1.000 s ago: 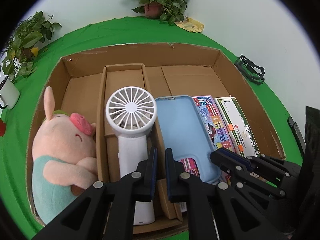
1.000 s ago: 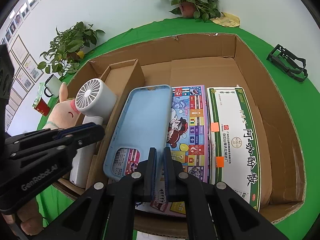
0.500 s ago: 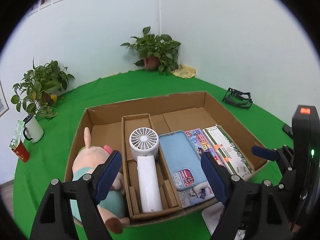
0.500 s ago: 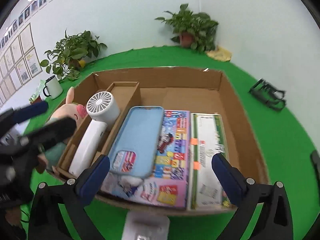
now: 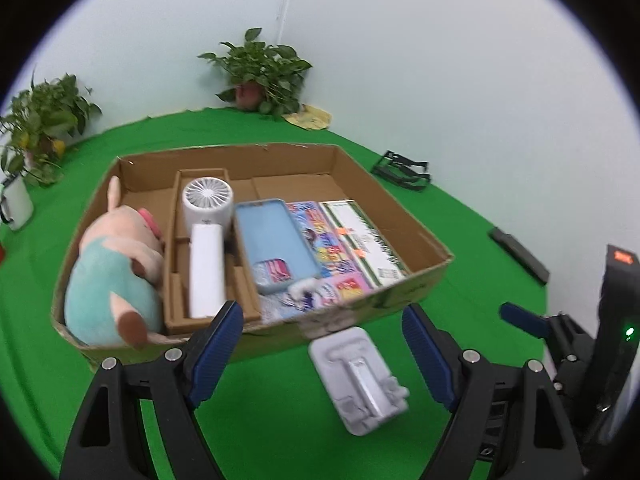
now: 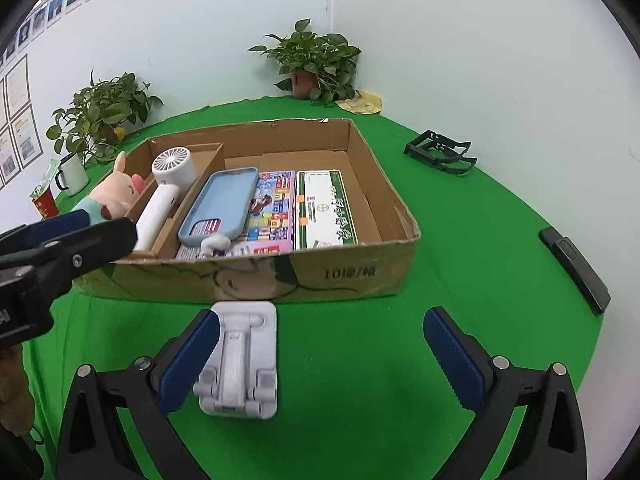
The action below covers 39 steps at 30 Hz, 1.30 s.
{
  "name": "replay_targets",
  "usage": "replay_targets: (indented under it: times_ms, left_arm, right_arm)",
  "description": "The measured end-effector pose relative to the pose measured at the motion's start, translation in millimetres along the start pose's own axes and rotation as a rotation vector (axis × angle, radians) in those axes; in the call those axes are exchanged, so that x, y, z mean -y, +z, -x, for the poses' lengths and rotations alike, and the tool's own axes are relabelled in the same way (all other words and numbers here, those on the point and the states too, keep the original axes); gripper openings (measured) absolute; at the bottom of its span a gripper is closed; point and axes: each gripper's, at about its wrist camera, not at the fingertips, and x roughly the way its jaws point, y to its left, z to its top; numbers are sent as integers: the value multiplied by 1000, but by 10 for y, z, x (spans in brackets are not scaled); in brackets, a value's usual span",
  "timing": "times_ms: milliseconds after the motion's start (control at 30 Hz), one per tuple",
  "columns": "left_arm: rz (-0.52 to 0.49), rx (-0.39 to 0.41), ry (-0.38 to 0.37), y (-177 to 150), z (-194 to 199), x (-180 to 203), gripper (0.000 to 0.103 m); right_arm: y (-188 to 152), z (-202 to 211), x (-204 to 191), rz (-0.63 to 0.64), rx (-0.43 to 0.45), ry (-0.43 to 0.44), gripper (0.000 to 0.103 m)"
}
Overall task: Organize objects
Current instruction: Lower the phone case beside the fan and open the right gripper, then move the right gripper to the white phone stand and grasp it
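Note:
A cardboard box [image 5: 424,272] [image 6: 360,272] on the green table holds a plush pig [image 5: 112,264] [image 6: 114,194], a white hand fan [image 5: 206,236] [image 6: 166,188] in an inner tray, a blue phone case [image 5: 272,240] [image 6: 220,206], a colourful booklet [image 5: 332,256] [image 6: 272,210] and a green-and-white box [image 5: 360,236] [image 6: 322,210]. A white folding stand [image 5: 360,380] [image 6: 240,364] lies on the table in front of the box. My left gripper [image 5: 322,344] and right gripper [image 6: 320,356] are both open and empty, held in front of the box above the stand.
Potted plants [image 6: 316,60] [image 6: 104,116] stand at the back. A white mug [image 6: 72,174] and a red cup [image 6: 44,204] sit far left. A black frame [image 6: 440,152] and a dark flat device [image 6: 574,268] lie to the right of the box.
Both grippers were shut over the box a second ago; they have opened wide and pulled back and up. The white stand has come into view in front of the box.

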Motion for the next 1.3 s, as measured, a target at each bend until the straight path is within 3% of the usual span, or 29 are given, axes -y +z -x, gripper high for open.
replay_targets:
  times_ms: [233,333,433,600,800,967,1100,1300]
  left_arm:
    - [12,-29,-22,-81,-13,14,82]
    - [36,-78,-53,-150,-108,-25,82]
    - [69,-171,-112,-237,-292,-70,81]
    - [165,-301,-232,-382,-618,-177,81]
    - [270,-424,-358,-459,-979,-247,80]
    - [311,-453,-419,-490,-1108,-267,79]
    - [323,-459,-441,-516,-1106,-276,75]
    - [324,-451,-450,-555,-1088,-256,72]
  right_arm:
    - [-186,76,-37,19,-2,49,103]
    - [-286,35,-52,18,-29,111,103]
    - [-392,-15,-57,4,-63,187,103]
    - [-506,-190,-48,-31,-130,241,103]
    - [-472,-316,-183,25,-125,298,99]
    - [-453,-443,-271,45,-151,306,94]
    - [-478,-585,-379,80,-205,273,76]
    - [-485,-613,-474,104,-213,231,68]
